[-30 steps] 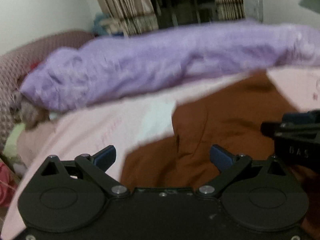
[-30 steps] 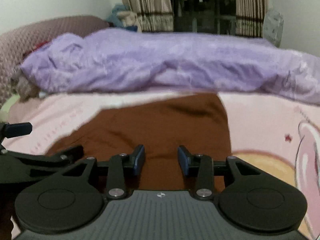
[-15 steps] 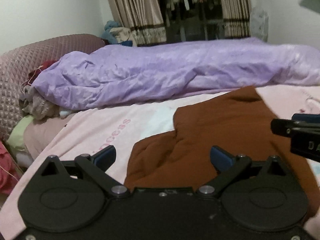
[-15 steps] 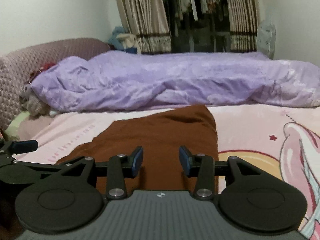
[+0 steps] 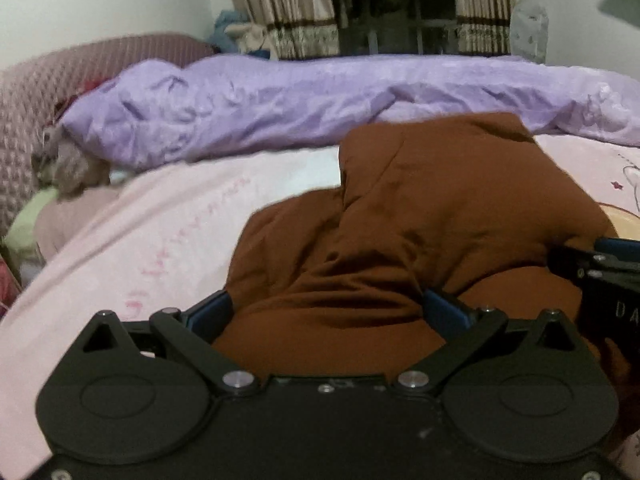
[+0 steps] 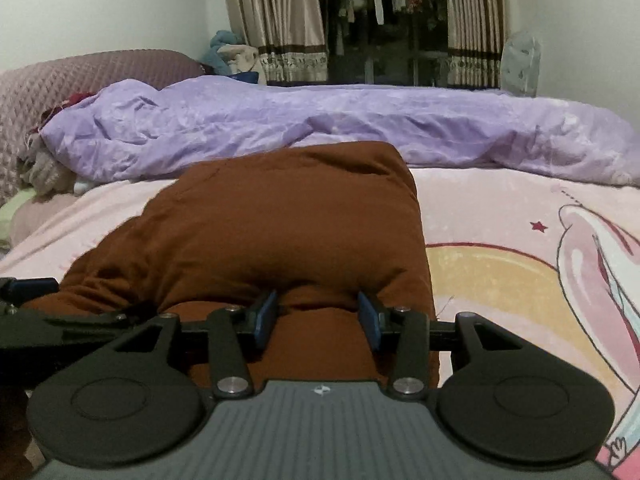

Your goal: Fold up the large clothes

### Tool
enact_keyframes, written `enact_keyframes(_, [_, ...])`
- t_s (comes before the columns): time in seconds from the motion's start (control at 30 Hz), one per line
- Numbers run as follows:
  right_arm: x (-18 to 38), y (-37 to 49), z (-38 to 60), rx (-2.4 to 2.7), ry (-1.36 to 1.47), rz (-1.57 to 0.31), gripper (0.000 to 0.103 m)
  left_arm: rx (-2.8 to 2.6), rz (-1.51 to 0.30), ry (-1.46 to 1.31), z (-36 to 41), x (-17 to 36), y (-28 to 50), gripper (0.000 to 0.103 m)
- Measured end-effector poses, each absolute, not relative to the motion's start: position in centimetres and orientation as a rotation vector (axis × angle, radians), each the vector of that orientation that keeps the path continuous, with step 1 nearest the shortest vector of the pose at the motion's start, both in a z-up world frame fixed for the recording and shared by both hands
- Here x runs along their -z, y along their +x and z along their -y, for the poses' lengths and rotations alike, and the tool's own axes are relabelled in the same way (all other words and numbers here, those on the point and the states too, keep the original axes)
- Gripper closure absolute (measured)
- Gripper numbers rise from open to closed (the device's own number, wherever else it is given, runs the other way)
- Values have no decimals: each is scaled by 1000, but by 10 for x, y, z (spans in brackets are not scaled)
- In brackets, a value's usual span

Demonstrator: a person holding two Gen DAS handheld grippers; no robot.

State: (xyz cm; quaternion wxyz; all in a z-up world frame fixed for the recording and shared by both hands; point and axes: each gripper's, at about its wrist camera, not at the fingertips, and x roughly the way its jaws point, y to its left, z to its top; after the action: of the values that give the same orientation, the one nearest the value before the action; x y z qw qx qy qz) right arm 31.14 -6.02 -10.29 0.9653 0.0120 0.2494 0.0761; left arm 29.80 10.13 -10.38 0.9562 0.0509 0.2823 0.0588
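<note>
A large brown garment (image 5: pixel 440 220) lies on the bed, heaped into a rumpled mound. In the right wrist view the same garment (image 6: pixel 280 220) rises as a soft hump just past the fingers. My left gripper (image 5: pixel 328 308) stands wide open at its near edge, with brown cloth filling the gap between the blue pads. My right gripper (image 6: pixel 318 312) is open too, narrower, with a fold of the cloth between its pads. The right gripper (image 5: pixel 600 272) shows at the right edge of the left wrist view, and the left gripper (image 6: pixel 28 292) at the left edge of the right wrist view.
A pink printed sheet (image 6: pixel 500 272) covers the bed. A long purple duvet (image 5: pixel 320 104) lies bunched across its far side. A quilted mauve headboard (image 6: pixel 60 88) stands at the left, with small clothes piled below it. Curtains (image 6: pixel 276 20) and a fan (image 6: pixel 520 60) are behind.
Both grippers have moved forward and down onto the brown garment. Its near part, flat before, has bunched into a mound, and cloth now sits between both pairs of fingers.
</note>
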Motion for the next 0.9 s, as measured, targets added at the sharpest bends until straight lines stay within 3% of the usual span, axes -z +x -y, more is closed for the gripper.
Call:
enact_keyframes(0.37, [68,258,70,-166,79,-512,39,-114,-506,100,-101,65,231,0])
enact_keyframes(0.57, [107,274,61,-179,4,-538,37,-121,-598,125,-99,112,256,0])
enact_keyframes(0.9, [85,245,83,-174,120,-537,36,-146,-542,155,-94,88,217,0])
